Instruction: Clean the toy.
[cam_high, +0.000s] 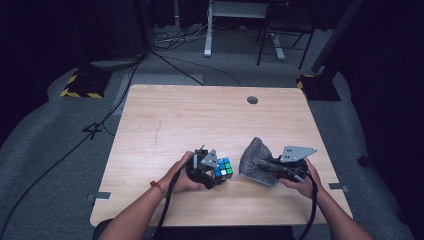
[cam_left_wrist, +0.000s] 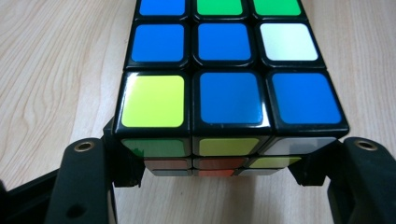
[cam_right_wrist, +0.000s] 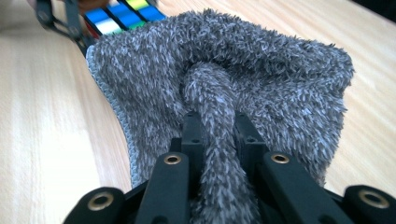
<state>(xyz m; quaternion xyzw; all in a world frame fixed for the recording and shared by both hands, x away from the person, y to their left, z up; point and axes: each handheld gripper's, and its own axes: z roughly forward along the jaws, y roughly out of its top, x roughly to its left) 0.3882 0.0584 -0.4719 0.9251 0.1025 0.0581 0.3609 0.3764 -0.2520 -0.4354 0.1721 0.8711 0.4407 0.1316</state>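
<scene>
A scrambled puzzle cube (cam_high: 223, 168) with blue, green, yellow and white stickers rests on the wooden table (cam_high: 190, 115) near its front edge. My left gripper (cam_high: 212, 175) is shut on the cube (cam_left_wrist: 229, 93), with a jaw pressed against each side of it. To its right lies a grey fluffy cloth (cam_high: 257, 160). My right gripper (cam_high: 267, 165) is shut on a pinched fold of that cloth (cam_right_wrist: 224, 107), which bunches up between the jaws. The cube (cam_right_wrist: 121, 14) sits just beyond the cloth's far edge in the right gripper view.
A round cable hole (cam_high: 252, 100) is set near the table's far edge. Cables trail from both grippers back over the front edge. Desk legs and floor cables (cam_high: 170, 60) lie beyond the table, on grey carpet.
</scene>
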